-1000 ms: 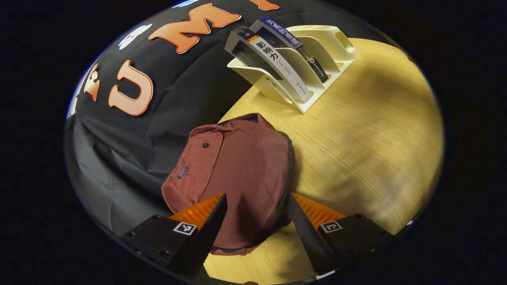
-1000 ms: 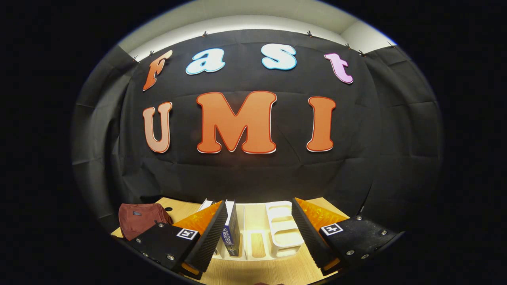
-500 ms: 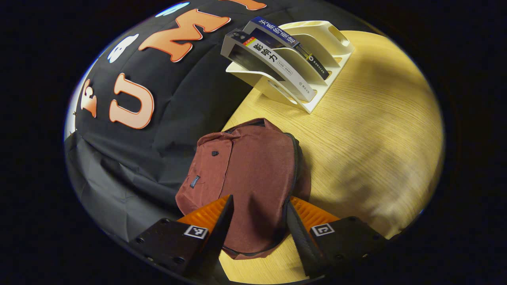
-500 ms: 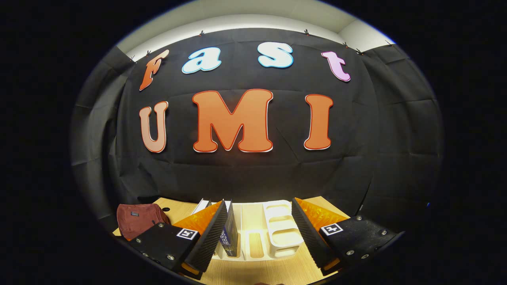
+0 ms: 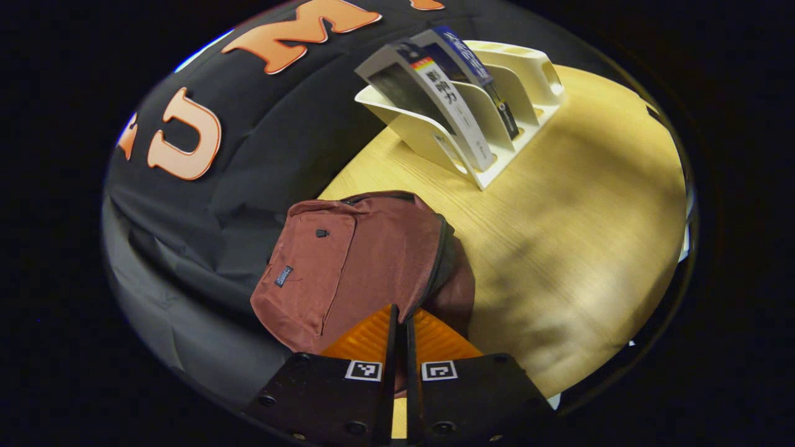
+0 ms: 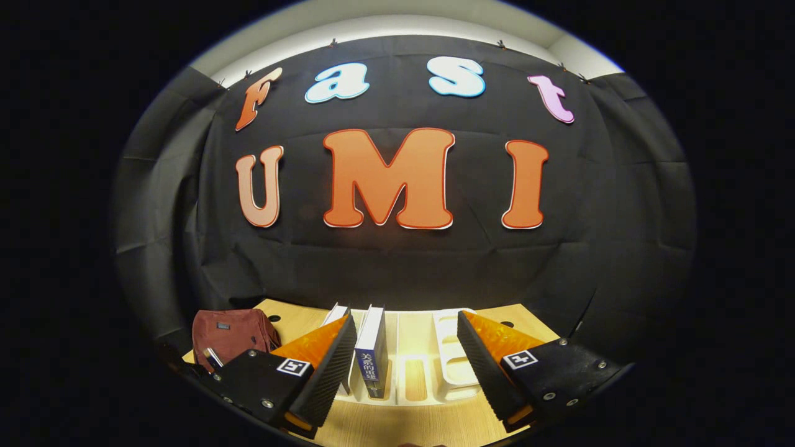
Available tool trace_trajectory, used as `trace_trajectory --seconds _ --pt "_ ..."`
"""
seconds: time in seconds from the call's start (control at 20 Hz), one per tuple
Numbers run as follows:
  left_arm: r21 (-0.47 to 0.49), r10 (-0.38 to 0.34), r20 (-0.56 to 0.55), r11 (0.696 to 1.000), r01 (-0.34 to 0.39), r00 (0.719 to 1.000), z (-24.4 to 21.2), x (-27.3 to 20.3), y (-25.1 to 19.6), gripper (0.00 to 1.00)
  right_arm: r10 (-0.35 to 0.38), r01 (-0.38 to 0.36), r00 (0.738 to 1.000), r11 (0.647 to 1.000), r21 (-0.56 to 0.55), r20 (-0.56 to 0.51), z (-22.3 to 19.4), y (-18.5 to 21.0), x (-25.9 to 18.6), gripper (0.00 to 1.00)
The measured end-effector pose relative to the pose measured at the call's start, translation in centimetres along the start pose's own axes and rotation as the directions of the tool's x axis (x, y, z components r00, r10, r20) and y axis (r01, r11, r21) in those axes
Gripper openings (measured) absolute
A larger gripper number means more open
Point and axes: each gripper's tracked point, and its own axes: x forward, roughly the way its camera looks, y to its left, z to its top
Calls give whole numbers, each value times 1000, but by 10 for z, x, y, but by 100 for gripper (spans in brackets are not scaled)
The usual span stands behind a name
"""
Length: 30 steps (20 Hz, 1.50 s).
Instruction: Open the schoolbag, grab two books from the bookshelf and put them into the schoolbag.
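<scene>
Maroon schoolbag [image 5: 348, 261] zipped, left tool [image 5: 399, 323] pinching it, two books [image 5: 450, 102] in bookshelf [image 5: 515, 93]

A light wooden table [image 5: 577, 205] with a fine straight grain takes up the lower right of the left gripper view, brightly lit in patches and shadowed in soft bands between them. In the right gripper view the same tabletop [image 6: 397, 428] appears as a narrow strip along the bottom. Behind it hangs the black cloth wall [image 6: 397, 267], creased in a grid of fold lines and bunched into loose folds [image 5: 186, 248] where it meets the table's far edge. Above the cloth runs a pale, evenly lit wall band [image 6: 385, 28].
</scene>
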Motion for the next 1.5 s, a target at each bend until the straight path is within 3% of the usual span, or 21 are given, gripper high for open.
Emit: trace_trajectory --seconds 0.2,0.5,0.7,0.9,1.05,1.2,1.5 --pt "-9 -43 53 999 43 998 27 -25 34 7 72 -74 989 997 -18 -126 -19 27 17 96" --pt "-29 -74 113 997 78 991 61 -48 103 6 164 -174 947 985 -11 -276 -31 71 44 97" --pt "-44 -109 133 992 116 985 77 -57 138 6 165 -195 927 979 -59 -336 -36 88 65 97" --pt "-69 -175 154 980 187 972 89 -59 165 6 163 -216 884 974 -74 -439 -50 104 87 97" --pt "-87 -195 181 973 213 964 100 -57 188 6 164 -229 824 972 -54 -543 -68 116 102 97" --pt "-86 -215 209 968 237 954 106 -56 192 6 162 -245 729 969 -32 -665 -83 124 112 97" --pt "-100 -236 258 958 269 937 109 -53 192 6 92 -237 582 970 -60 -808 -99 129 142 97"
